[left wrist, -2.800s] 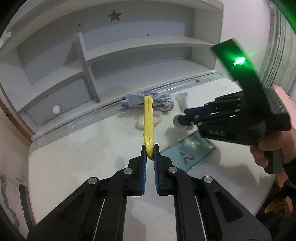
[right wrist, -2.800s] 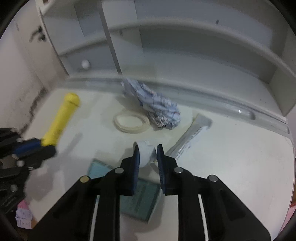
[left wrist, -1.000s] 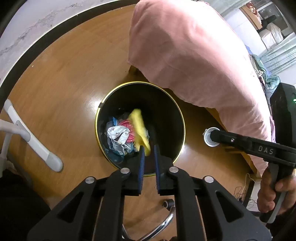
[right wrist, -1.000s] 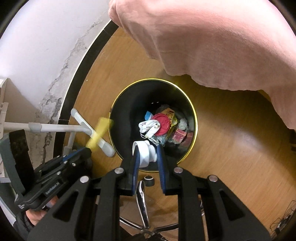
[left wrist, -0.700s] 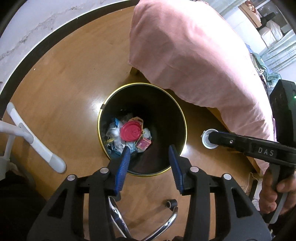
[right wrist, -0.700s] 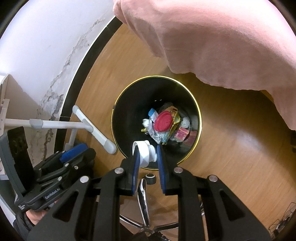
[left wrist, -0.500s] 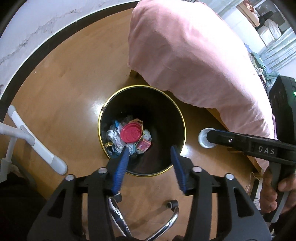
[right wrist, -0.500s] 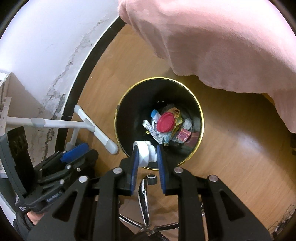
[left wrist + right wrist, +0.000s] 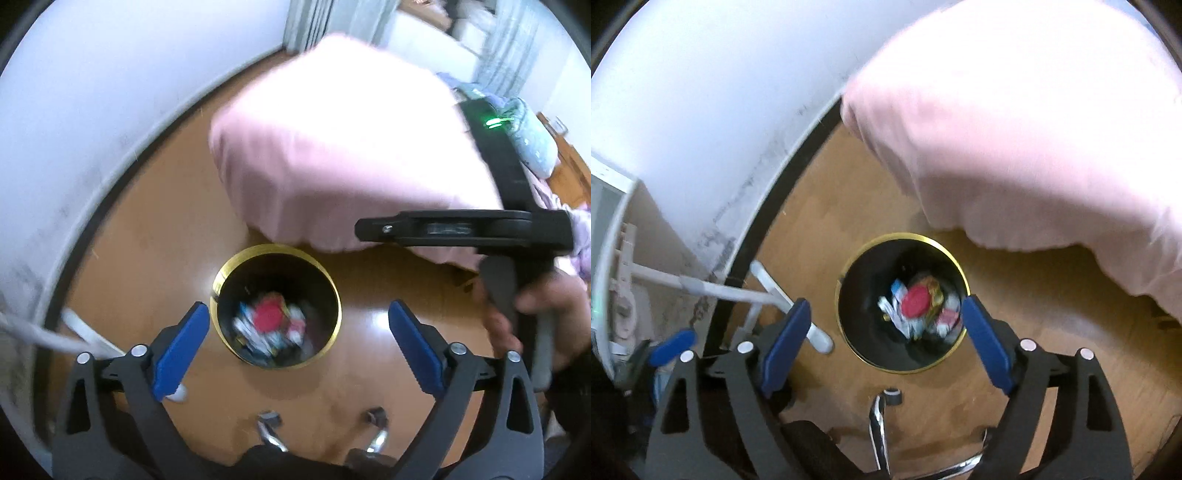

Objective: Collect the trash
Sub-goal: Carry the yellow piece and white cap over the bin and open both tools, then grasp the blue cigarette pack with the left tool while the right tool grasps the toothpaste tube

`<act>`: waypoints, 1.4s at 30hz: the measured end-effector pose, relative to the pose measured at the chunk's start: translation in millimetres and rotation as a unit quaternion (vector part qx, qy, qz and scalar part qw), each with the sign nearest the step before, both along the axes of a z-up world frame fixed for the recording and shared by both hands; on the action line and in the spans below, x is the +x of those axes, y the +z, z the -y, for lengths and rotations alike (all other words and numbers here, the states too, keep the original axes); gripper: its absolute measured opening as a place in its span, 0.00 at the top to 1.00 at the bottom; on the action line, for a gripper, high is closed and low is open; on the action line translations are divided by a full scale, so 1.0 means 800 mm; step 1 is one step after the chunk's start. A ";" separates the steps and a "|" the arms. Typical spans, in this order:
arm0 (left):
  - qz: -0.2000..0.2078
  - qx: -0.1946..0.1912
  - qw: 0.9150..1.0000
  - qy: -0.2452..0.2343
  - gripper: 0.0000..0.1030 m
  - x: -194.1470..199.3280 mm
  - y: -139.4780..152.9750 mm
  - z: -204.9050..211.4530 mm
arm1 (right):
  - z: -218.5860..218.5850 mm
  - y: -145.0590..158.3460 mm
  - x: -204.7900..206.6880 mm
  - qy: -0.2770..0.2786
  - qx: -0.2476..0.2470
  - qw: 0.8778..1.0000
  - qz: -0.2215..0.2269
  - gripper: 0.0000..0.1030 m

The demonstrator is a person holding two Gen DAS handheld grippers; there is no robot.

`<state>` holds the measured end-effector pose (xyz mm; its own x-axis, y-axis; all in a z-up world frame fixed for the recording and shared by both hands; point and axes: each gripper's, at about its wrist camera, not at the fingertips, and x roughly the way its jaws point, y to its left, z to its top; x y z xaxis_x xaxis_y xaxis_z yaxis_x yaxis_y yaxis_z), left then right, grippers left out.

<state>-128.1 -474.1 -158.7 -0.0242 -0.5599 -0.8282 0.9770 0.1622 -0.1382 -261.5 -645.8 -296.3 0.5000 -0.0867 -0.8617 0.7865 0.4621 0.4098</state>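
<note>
One bin [image 9: 846,325], black with a gold rim, sits on the wood floor with the dropped trash [image 9: 918,308] heaped inside, red lid on top. The right gripper [image 9: 886,334] hangs over it, jaws just sprung wide, nothing between them; the left gripper [image 9: 297,345] too, bin at twelve o'clock.

A glossy black bin [image 9: 849,314] with a shiny brass-coloured rim stands on a polished wooden floor [image 9: 1052,314] beside soft pink cloth [image 9: 1015,129]; chrome chair legs [image 9: 879,424] gleam below.
</note>
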 end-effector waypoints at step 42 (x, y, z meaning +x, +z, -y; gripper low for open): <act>0.082 0.028 0.947 0.310 0.42 0.382 0.118 -0.563 | -0.564 0.262 0.683 0.539 -0.124 0.833 -0.005 0.35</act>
